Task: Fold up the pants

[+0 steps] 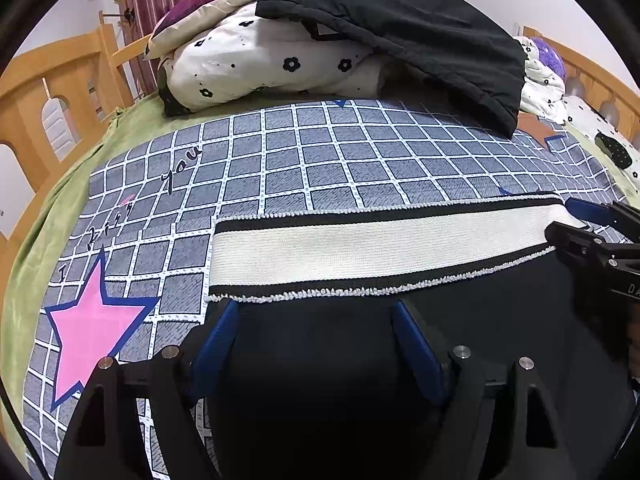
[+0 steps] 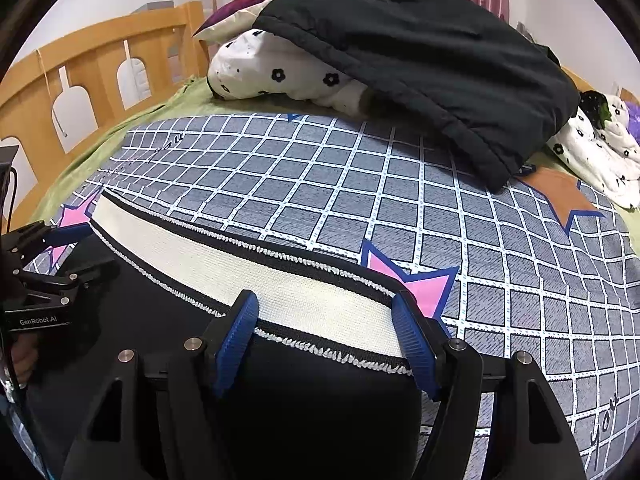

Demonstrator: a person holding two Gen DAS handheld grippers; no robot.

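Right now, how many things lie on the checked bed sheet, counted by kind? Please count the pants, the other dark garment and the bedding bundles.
Black pants with a white ribbed waistband: 1
Black padded jacket: 1
White quilt bundle with black flowers, under the jacket: 1
Smaller white flowered bundle at the far right: 1
Total: 4

Even, soft indoor light; sharp focus; strong fisheye bending with dark vignetted corners; black fabric loses detail.
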